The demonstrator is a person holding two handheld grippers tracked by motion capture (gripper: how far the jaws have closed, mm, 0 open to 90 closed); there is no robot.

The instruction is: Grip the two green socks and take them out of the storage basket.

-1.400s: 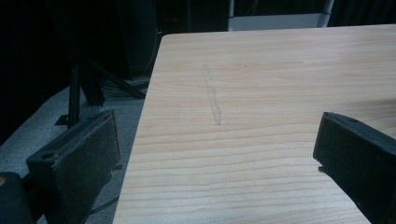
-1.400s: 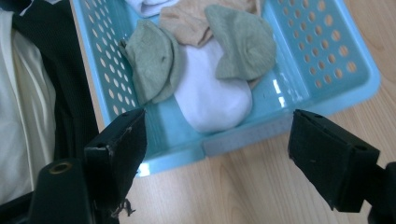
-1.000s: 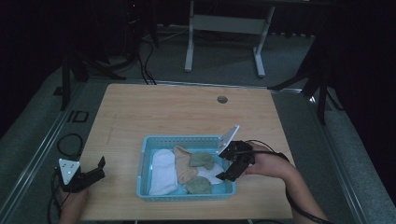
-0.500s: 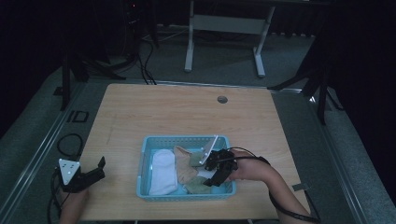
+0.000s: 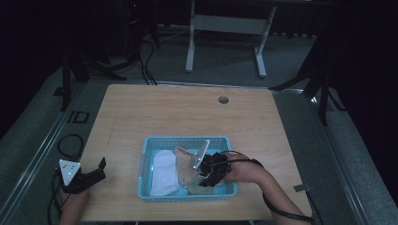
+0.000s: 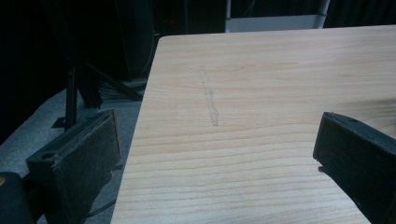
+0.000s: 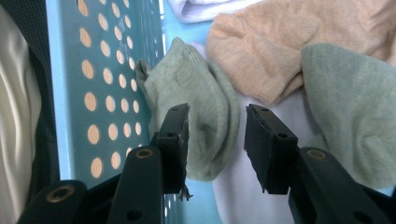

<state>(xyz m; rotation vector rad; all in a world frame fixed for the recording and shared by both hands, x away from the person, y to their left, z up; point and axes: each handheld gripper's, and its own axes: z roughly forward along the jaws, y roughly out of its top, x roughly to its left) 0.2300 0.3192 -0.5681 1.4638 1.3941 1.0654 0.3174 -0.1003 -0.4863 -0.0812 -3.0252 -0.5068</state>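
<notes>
We see a small pale green sock [image 7: 196, 107] lying crumpled in the blue basket [image 7: 70, 93], against its perforated wall. It rests partly on a white cloth [image 7: 243, 186], just beside a tan sock [image 7: 280, 51] and a second green sock [image 7: 355, 107]. It lies between jaws that stand apart.

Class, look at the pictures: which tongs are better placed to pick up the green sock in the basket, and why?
Right. The right tongs are inside the blue basket, open, jaws straddling the green sock. The left tongs sit open near the table's left edge, away from the basket.
</notes>
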